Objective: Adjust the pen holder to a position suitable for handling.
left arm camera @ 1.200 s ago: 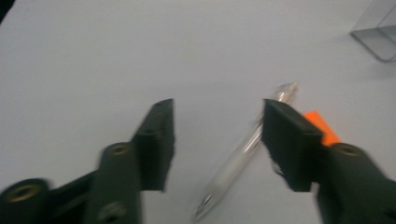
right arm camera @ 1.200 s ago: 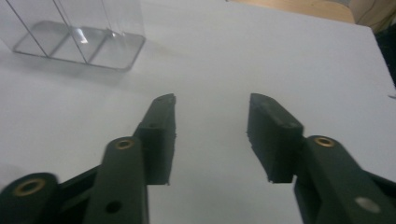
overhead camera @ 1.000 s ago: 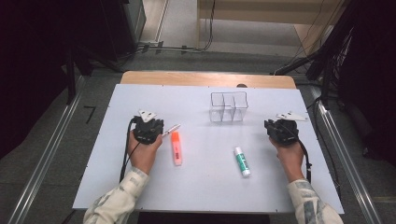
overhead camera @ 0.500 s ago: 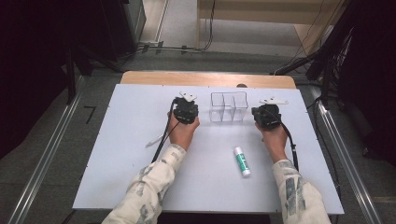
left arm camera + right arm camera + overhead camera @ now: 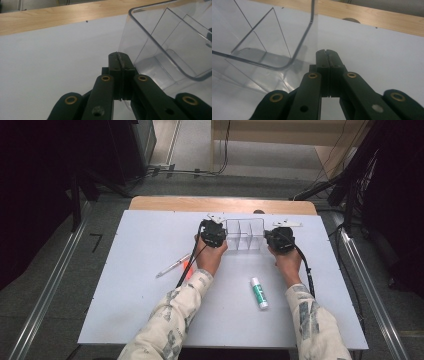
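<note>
A clear plastic organiser point(image 5: 244, 234) with three compartments stands at the back middle of the white table point(image 5: 130, 270). My left gripper point(image 5: 212, 232) sits against its left end, and my right gripper point(image 5: 280, 239) against its right end. In the left gripper view the jaws point(image 5: 120, 55) are shut with nothing between them, just beside the organiser's wall point(image 5: 162, 50). In the right gripper view the jaws point(image 5: 326, 52) are also shut and hold nothing, next to the organiser's rounded corner point(image 5: 287, 63). Whether either tip touches the wall is unclear.
A white and green glue stick point(image 5: 259, 292) lies between the forearms. An orange highlighter point(image 5: 187, 267) pokes out from under the left forearm, with a pen point(image 5: 172, 266) beside it. A wooden strip point(image 5: 220, 203) borders the table's far edge.
Both hands have moved forward and inward from the table's sides to the two ends of the organiser. The left hand has left the highlighter and pen behind.
</note>
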{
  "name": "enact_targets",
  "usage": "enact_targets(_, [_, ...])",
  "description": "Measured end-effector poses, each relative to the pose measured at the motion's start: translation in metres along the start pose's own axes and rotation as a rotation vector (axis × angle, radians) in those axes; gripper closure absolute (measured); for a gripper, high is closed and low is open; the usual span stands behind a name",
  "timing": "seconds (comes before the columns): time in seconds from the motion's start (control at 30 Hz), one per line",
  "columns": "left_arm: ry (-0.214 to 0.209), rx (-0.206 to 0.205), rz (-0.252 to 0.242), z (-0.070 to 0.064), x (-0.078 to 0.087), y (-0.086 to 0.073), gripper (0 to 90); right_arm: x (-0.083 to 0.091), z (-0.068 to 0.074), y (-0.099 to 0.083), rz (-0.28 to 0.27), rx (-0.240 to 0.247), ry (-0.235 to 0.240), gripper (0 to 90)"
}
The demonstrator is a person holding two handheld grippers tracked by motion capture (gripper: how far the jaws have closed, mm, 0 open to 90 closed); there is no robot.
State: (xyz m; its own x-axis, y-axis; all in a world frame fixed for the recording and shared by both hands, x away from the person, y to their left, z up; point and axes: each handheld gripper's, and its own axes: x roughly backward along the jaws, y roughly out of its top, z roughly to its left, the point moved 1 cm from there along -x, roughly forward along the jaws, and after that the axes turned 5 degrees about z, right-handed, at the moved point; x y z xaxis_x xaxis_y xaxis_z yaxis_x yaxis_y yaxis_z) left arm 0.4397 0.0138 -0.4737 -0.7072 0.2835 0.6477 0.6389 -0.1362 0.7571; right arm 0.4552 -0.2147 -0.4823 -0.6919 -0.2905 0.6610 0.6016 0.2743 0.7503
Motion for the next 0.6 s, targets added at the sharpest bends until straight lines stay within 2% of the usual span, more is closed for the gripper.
enact_targets(0.07, [-0.004,-0.001,0.001,0.001,0.000,0.000,90.0,0.000,0.002,0.001,-0.001,0.009,-0.017,87.9])
enact_targets(0.33, [-0.004,-0.015,0.015,0.006,0.005,-0.001,90.0,0.002,0.007,0.000,0.008,0.027,0.003,88.3])
enact_targets(0.53, [-0.016,-0.018,0.032,0.016,0.022,-0.015,90.0,0.009,0.021,-0.005,0.017,0.045,0.054,88.3])
enact_targets(0.6, [-0.018,-0.027,0.040,0.019,0.031,-0.020,90.0,0.013,0.028,-0.009,0.021,0.034,0.071,88.3])
